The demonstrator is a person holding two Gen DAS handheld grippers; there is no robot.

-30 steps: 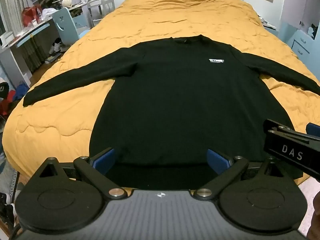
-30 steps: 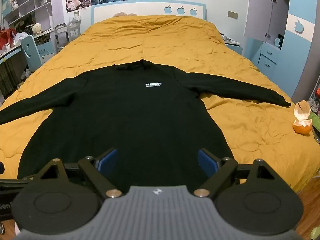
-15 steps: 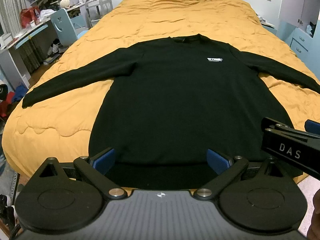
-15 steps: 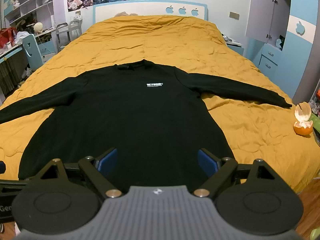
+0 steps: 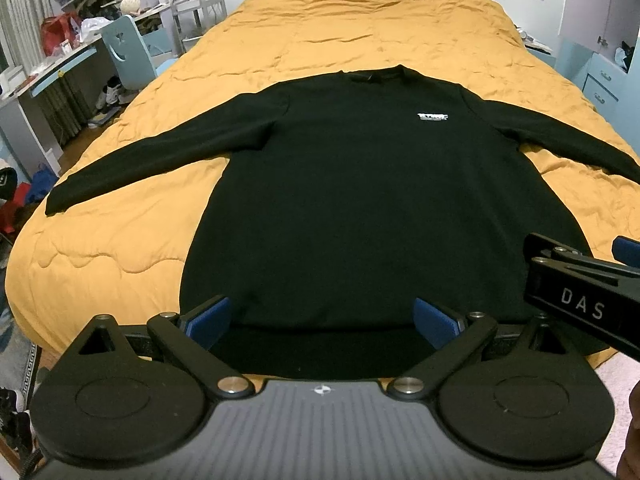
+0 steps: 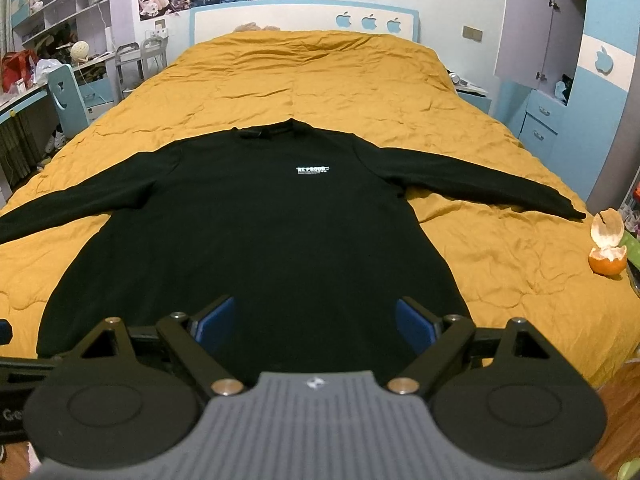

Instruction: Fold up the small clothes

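Above the black sweater's (image 5: 360, 208) hem, both jaws wide apart, empty.

White print on the chest of the black sweater (image 6: 256, 240) reads "BE PROUD" (a smaller line beneath is too fine to read). The right gripper (image 5: 582, 292), seen from the left wrist, carries white letters "DAS" on its side.

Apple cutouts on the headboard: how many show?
3, in a row on the headboard, toward its right end: left, middle, right. None looks hidden.
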